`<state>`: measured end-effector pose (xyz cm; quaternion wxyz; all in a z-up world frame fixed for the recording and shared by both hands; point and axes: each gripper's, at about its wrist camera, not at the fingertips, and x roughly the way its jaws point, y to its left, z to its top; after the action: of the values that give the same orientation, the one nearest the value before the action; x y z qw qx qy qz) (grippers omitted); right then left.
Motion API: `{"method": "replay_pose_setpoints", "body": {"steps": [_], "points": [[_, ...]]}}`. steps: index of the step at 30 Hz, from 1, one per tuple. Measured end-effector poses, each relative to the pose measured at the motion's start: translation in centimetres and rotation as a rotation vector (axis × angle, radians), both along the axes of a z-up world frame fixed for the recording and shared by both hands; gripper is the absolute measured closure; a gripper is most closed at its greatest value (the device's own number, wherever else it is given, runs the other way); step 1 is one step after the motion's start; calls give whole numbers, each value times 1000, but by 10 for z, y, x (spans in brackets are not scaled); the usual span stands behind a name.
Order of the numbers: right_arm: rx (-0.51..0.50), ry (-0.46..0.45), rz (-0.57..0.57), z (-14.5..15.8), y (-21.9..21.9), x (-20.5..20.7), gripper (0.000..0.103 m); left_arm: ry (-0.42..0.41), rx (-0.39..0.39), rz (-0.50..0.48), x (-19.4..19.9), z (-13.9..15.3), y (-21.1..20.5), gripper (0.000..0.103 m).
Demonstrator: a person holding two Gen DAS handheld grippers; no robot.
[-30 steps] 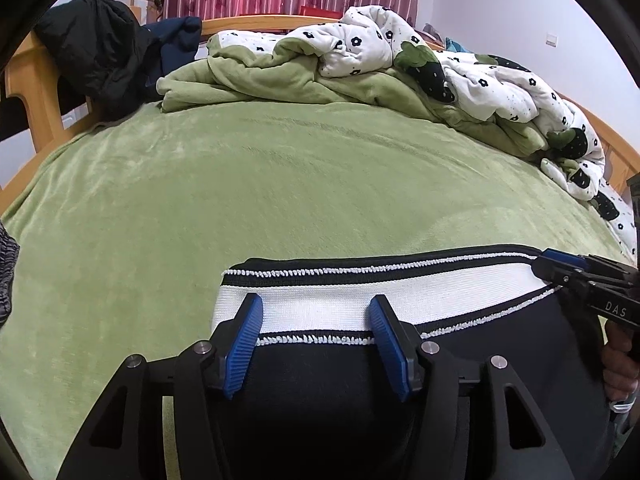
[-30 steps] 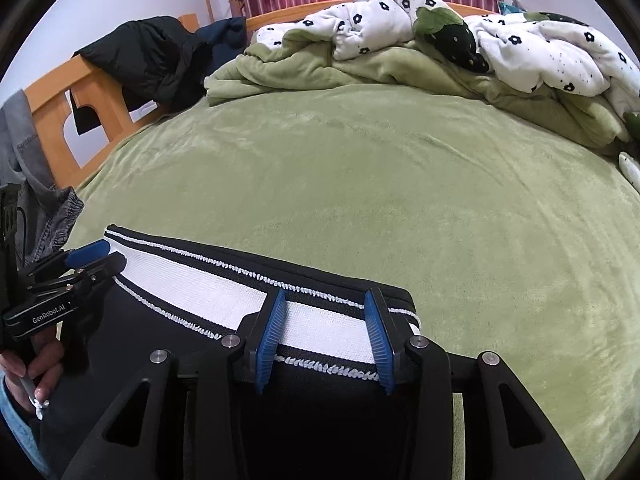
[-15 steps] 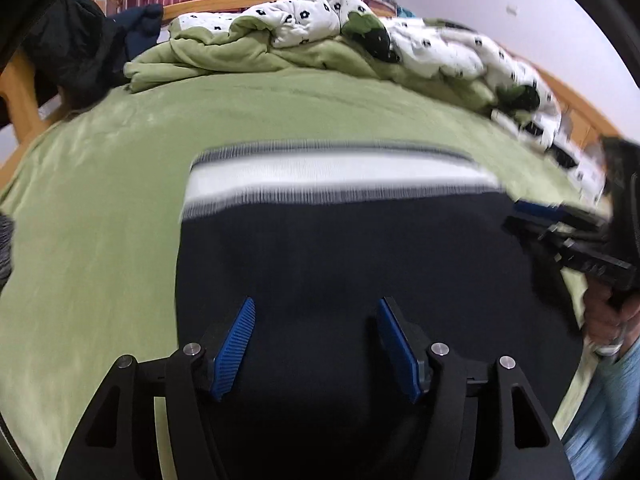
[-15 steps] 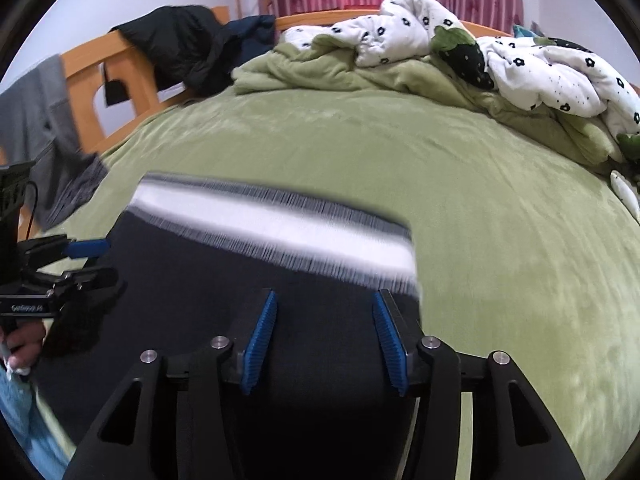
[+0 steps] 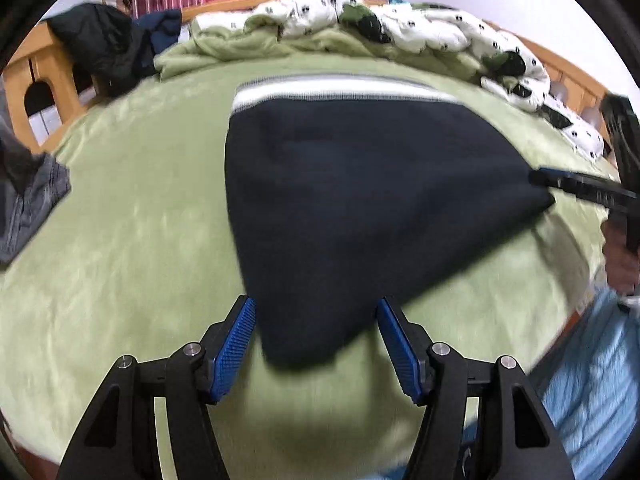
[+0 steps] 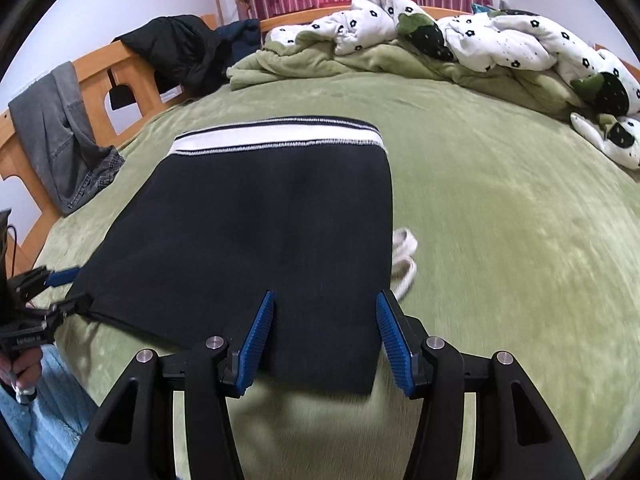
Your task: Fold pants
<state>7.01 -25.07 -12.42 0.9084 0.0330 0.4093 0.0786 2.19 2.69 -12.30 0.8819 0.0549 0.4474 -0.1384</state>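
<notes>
Folded black pants with a white and black striped waistband lie flat on the green bed; they also show in the right wrist view, waistband at the far end. My left gripper is open and empty, its blue pads straddling the near left corner of the pants. My right gripper is open and empty at the near right corner. Each gripper shows at the edge of the other's view: the right gripper and the left gripper. A white drawstring pokes out at the right edge.
The green bed cover spreads all around. A crumpled green blanket and white flowered quilt lie at the far side. A dark jacket and grey jeans hang on the wooden bed frame at left.
Both grippers have pulled back from the waistband toward the near end of the pants, staying open. The pants stay flat on the bed.
</notes>
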Motion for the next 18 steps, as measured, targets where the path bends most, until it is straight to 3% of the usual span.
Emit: {"method": "replay_pose_setpoints", "body": {"steps": [4, 8, 11, 13, 15, 17, 18], "points": [[17, 9, -17, -1, -3, -10, 50, -36, 165, 29, -19, -9, 4, 41], [29, 2, -24, 1, -4, -11, 50, -78, 224, 20, -24, -7, 0, 42], [32, 7, -31, 1, -4, -8, 50, -129, 344, 8, -17, -8, -17, 48], [33, 11, -39, 0, -5, -6, 50, -147, 383, 3, -11, -10, -24, 60], [33, 16, -45, -1, -4, -5, 50, -173, 354, 23, -6, -6, -27, 80], [24, 17, -48, -1, -3, -5, 50, -267, 207, 119, -13, 11, -13, 84], [19, 15, -48, 0, -4, -5, 50, -258, 143, 146, -14, 11, -5, 86]]}}
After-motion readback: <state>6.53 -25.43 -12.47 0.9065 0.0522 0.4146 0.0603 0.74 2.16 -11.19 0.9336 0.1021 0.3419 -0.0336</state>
